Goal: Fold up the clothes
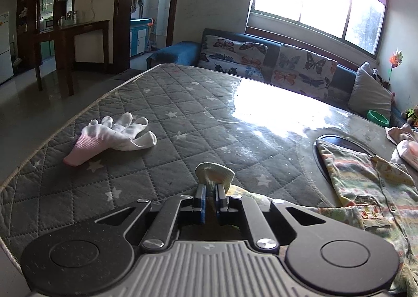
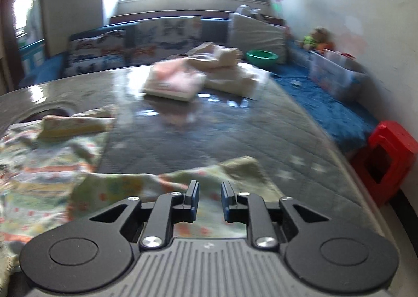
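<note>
Left wrist: quilted surface (image 1: pixel 162 103) spread ahead of the jaws, bright glare from the window washing out its far middle. Patterned garment (image 1: pixel 365 182) laid flat to the right of the jaws, probably spread out that way ready for folding, its near hem running under and behind the left gripper (image 1: pixel 211 190). Jaws pinched together on a pale ribbed cuff (image 1: pixel 214 170) that bunches up just beyond the tips; likely a sleeve end held so it can be carried across the body of the garment. Whether the cuff belongs to that same garment: cannot be told, join hidden by the gripper. White and pink glove (image 1: pixel 115 132) lying loose well ahead and to the left, untouched.

Right wrist: whole view smeared with blur. Same garment (image 2: pixel 47 166) to the left of the jaws, one floral part (image 2: pixel 156 179) lying directly under and just beyond the right gripper (image 2: pixel 209 190). Jaws standing apart with nothing between them, cloth visible through the gap; seemingly a corner just laid down there. Contact between tips and cloth not clear. Folded pile (image 2: pixel 198 72) far ahead, probably finished pieces set out of the way; individual items too blurred to separate. Red stool (image 2: pixel 386 161) off to the right, partly cut by the frame edge.
</note>
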The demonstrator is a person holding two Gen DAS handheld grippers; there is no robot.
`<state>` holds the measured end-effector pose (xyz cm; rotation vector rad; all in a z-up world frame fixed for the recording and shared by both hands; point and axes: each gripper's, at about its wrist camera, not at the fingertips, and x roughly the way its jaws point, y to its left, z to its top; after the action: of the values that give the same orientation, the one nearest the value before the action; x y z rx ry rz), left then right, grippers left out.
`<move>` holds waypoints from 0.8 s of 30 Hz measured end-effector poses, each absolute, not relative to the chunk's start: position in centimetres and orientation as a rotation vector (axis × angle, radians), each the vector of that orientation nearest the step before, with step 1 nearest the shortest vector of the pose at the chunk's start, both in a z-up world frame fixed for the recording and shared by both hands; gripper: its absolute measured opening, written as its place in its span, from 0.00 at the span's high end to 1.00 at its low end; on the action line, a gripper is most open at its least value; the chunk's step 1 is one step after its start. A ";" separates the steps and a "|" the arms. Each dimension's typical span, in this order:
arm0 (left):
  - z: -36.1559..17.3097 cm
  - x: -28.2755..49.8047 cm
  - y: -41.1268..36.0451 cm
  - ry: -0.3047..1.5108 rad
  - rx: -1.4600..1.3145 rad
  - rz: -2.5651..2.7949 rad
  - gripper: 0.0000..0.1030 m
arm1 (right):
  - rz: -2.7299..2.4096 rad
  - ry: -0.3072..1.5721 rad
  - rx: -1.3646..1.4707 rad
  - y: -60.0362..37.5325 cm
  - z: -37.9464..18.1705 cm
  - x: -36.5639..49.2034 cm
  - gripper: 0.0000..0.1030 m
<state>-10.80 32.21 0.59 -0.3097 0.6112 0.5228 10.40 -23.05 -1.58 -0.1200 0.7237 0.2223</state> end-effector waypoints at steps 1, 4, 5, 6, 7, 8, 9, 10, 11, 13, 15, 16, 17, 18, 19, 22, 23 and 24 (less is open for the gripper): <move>0.6 -10.8 32.3 0.613 -0.309 0.525 0.92 | 0.250 0.724 -0.124 -22.4 -1.5 10.3 0.83; 0.5 -10.6 32.8 0.622 -0.314 0.531 0.92 | 0.336 0.734 -0.136 -20.3 -1.5 10.2 0.79; 0.4 -10.5 32.9 0.625 -0.317 0.533 0.92 | 0.363 0.739 -0.145 -19.4 -1.7 10.3 0.79; 0.4 -10.4 33.0 0.627 -0.319 0.534 0.92 | 0.387 0.743 -0.152 -18.7 -1.9 10.3 0.79; 0.3 -10.3 33.1 0.631 -0.321 0.534 0.92 | 0.403 0.743 -0.158 -18.1 -2.0 10.3 0.79; 0.3 -10.2 33.2 0.635 -0.323 0.535 0.91 | 0.424 0.747 -0.163 -17.5 -2.2 10.4 0.79; 0.2 -10.2 33.3 0.639 -0.324 0.538 0.90 | 0.447 0.752 -0.165 -16.8 -2.4 10.5 0.79; 0.1 -10.1 33.4 0.643 -0.327 0.541 0.89 | 0.463 0.753 -0.168 -16.4 -2.6 10.6 0.79; 0.0 -10.1 33.5 0.648 -0.330 0.546 0.88 | 0.479 0.754 -0.174 -15.8 -2.8 10.7 0.79; -0.2 -10.2 33.6 0.657 -0.331 0.562 0.88 | 0.501 0.764 -0.186 -14.7 -3.6 11.0 0.79; -0.2 -10.4 33.9 0.659 -0.333 0.577 0.86 | 0.500 0.787 -0.200 -14.2 -4.3 11.2 0.79; -0.1 -10.5 34.0 0.659 -0.336 0.582 0.84 | 0.493 0.805 -0.213 -14.1 -4.7 11.5 0.79; 0.0 -10.6 34.1 0.659 -0.337 0.586 0.83 | 0.488 0.819 -0.223 -14.0 -4.9 11.6 0.78; 0.1 -10.6 34.3 0.659 -0.335 0.592 0.81 | 0.488 0.823 -0.225 -14.1 -5.0 11.6 0.77; 0.2 -10.6 34.4 0.659 -0.332 0.597 0.79 | 0.488 0.826 -0.229 -14.2 -4.9 11.7 0.77; 0.8 -10.0 34.4 0.656 -0.346 0.576 0.68 | 0.494 0.818 -0.234 -14.2 -3.8 12.2 0.77; 1.1 -9.6 34.2 0.656 -0.353 0.558 0.64 | 0.500 0.813 -0.233 -14.1 -3.3 12.5 0.77; 1.3 -9.2 33.8 0.657 -0.354 0.539 0.62 | 0.506 0.808 -0.230 -14.0 -2.9 12.9 0.77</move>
<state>-9.16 33.81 1.25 -0.3539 0.6567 0.5390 12.94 -13.97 -2.87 -0.2304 0.8076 0.5060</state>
